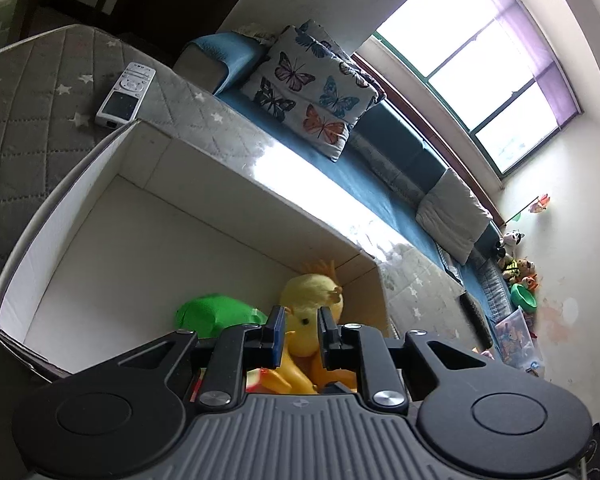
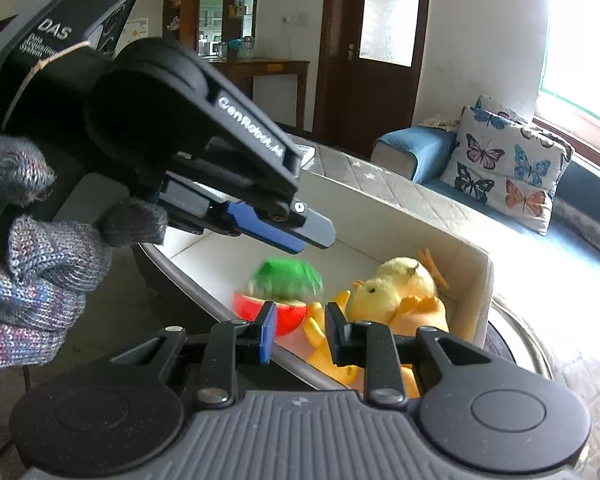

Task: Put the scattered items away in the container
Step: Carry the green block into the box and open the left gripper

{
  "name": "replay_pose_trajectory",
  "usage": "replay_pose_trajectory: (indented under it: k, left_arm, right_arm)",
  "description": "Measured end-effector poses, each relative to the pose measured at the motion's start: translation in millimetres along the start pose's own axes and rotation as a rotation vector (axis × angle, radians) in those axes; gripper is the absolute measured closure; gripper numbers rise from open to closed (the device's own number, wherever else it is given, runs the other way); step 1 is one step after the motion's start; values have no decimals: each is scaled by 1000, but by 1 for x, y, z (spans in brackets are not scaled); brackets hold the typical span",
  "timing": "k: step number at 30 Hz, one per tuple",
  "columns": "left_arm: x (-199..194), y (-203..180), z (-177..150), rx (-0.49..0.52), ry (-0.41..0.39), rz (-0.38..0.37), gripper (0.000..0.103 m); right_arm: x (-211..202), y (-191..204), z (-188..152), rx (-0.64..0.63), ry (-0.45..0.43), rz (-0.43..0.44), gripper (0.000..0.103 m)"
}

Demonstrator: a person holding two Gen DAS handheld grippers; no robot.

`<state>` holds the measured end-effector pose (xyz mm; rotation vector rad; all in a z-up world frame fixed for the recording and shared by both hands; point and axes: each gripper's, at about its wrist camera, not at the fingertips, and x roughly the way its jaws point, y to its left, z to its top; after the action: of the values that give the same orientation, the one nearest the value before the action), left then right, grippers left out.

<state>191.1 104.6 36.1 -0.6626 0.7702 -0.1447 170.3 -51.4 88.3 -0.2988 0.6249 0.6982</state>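
A white open box (image 1: 204, 184) stands on a grey star-quilted surface; it also shows in the right wrist view (image 2: 476, 276). Inside lie a yellow plush duck (image 1: 312, 300) (image 2: 400, 284) and a green and red toy (image 1: 212, 312) (image 2: 288, 284). My left gripper (image 1: 299, 330) is open and empty, above the box over the duck. It shows from the side in the right wrist view (image 2: 300, 236), above the green toy. My right gripper (image 2: 300, 328) is open and empty at the box's near rim. A white remote (image 1: 124, 94) lies on the quilt beyond the box.
A blue sofa (image 1: 380, 168) with a butterfly cushion (image 1: 308, 92) (image 2: 504, 168) lies behind the box. Plush toys and a green bowl (image 1: 522, 294) sit at the sofa's far end. A gloved hand (image 2: 24, 264) holds the left gripper. A wooden door (image 2: 372, 40) is behind.
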Motion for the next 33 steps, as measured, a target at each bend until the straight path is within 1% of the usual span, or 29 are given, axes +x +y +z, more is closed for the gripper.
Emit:
replay_pose_trajectory:
  k: [8,10,14,16,18,21,23,24,25,26,29,31,33]
  left_arm:
    - [-8,0,-10,17,6,3,85]
    - [-11,0,-13,23,6,6,84]
    - [-20,-2,-20,38,2,6,82]
    - [-26,-2,-23,45,-4,5,82]
    - [-31,-3,-26,51,-10,6,81]
    - [-39,-4,-31,62,-18,5,81]
    - [-45,-5,-35,77,-27,10,80]
    - [-47,-5,-37,85,-31,16,80]
    - [-50,-5,-39,92,-35,21,80]
    - [-52,-5,-41,96,-37,24,80]
    - [-59,-3,-45,106,-47,31,80]
    - [-63,-2,-49,114,-54,36,79]
    - [-67,-2,-52,121,-61,50,77]
  right_arm:
    - [-14,2,-5,34,-25,-17,75]
    - [-17,4,-7,45,-29,-23,70]
    - [-26,7,-10,61,-35,-29,66]
    - [-29,10,-11,67,-39,-36,59]
    - [-33,12,-12,70,-46,-43,58]
    - [-38,15,-14,82,-53,-51,46]
    - [-41,17,-15,91,-58,-55,45]
    - [-42,18,-17,97,-59,-58,43]
    - [-43,18,-18,104,-59,-61,38]
    - [-44,18,-19,110,-59,-65,36]
    - [-47,20,-23,120,-61,-68,35]
    - [-49,21,-26,126,-63,-71,27]
    - [-52,22,-28,130,-66,-76,26]
